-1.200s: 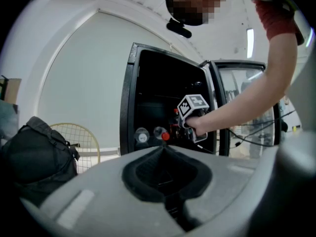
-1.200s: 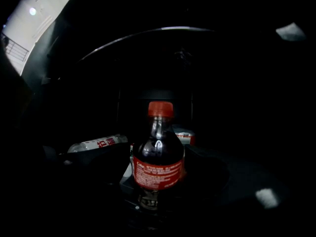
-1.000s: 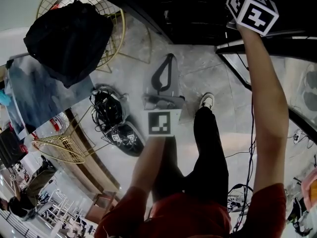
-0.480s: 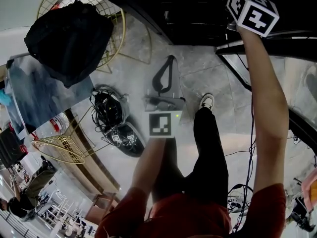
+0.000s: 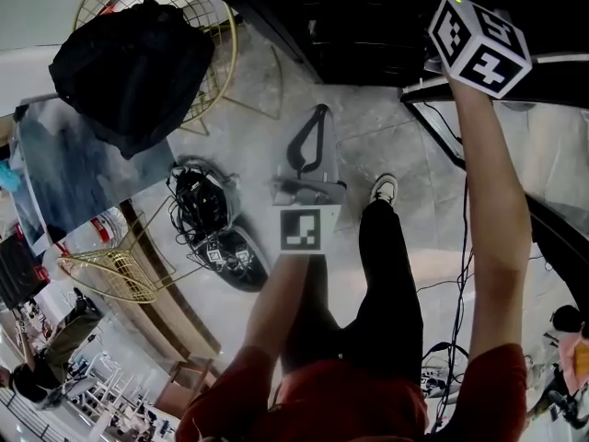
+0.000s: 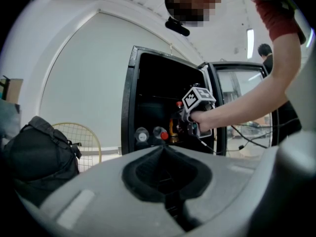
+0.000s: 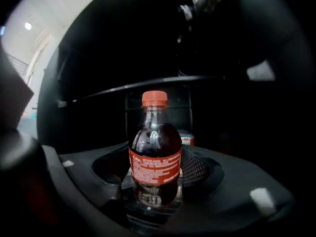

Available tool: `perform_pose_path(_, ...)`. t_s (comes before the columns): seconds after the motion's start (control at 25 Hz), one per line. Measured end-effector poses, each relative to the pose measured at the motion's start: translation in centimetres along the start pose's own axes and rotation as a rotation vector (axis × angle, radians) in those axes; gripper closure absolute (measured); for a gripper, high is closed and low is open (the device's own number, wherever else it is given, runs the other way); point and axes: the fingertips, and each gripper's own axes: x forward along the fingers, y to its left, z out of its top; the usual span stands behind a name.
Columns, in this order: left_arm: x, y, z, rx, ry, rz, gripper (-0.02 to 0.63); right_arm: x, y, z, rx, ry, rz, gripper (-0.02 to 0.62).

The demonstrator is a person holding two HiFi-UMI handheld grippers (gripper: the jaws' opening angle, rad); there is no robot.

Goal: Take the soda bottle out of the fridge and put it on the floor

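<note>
The soda bottle (image 7: 155,152), dark cola with a red cap and red label, stands upright between the jaws of my right gripper (image 7: 154,171), which is shut on its lower body. A dark shelf and a can show behind it inside the black fridge (image 6: 148,93). In the head view my right gripper (image 5: 479,42) reaches into the fridge (image 5: 368,35) at the top, its jaws hidden. In the left gripper view the right gripper (image 6: 197,100) is at the shelves. My left gripper (image 5: 313,122) hangs above the floor, shut and holding nothing (image 6: 165,154).
The fridge's glass door (image 5: 515,99) stands open on the right. A black backpack (image 5: 129,72) rests on a gold wire chair (image 5: 216,58). Black gear and cables (image 5: 207,215) lie on the tiled floor by my shoe (image 5: 385,189). Two capped bottles (image 6: 150,134) lie low in the fridge.
The right gripper's cube has shifted slightly right and down in the head view. The left gripper has barely moved.
</note>
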Motion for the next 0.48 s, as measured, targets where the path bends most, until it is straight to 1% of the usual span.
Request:
perform_pose_path(0.08, -0.2, 0.0, 0.2, 0.001, -0.003, -0.002, 0.606, -1.0, 0.7, 0.2, -0.011, -0.009, 0.012, 0.296)
perform_pose_path(0.24, -0.6, 0.4, 0.1, 0.014, 0.019, -0.005, 0.606, -3.3, 2.0, 0.3, -0.031, -0.026, 0.036, 0.295)
perform_pose_path(0.48, -1.3, 1.5, 0.4, -0.001, 0.001, 0.015, 0.606, -6.9, 4.1, -0.3, -0.022, -0.027, 0.073, 0.295)
